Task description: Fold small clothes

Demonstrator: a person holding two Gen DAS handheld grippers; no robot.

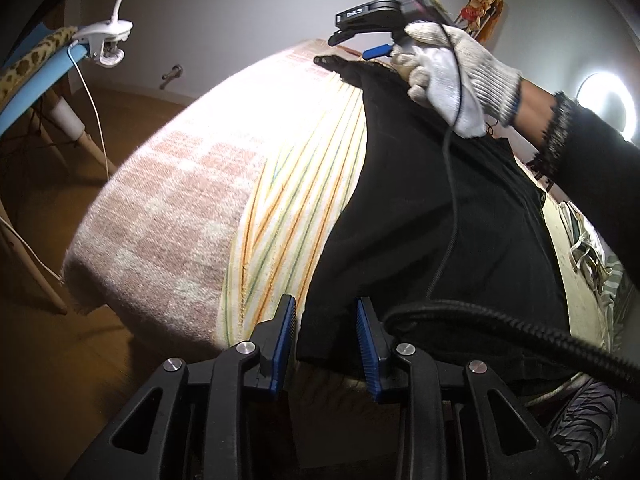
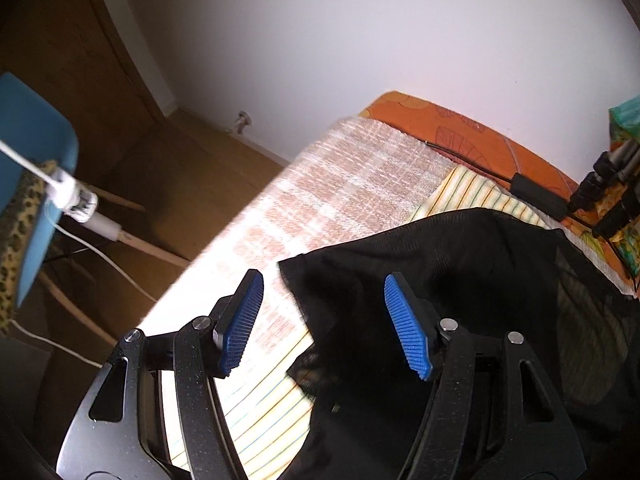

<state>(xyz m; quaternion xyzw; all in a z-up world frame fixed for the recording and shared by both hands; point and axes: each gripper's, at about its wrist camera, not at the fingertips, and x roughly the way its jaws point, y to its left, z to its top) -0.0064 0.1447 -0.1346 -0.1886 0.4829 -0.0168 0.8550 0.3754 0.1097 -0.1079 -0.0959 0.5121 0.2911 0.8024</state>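
While you work, one black garment (image 1: 432, 208) lies across the striped sheet (image 1: 296, 184) on the pink checked blanket (image 1: 180, 184). Your two grippers both have fingers apart: the left gripper (image 1: 326, 344) at its near edge, the right gripper (image 2: 324, 324) over its far corner. No containers show.

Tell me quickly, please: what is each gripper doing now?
Left gripper: open, jaws on either side of the black garment edge, not clamped.
Right gripper: open, over the same garment, holding nothing.
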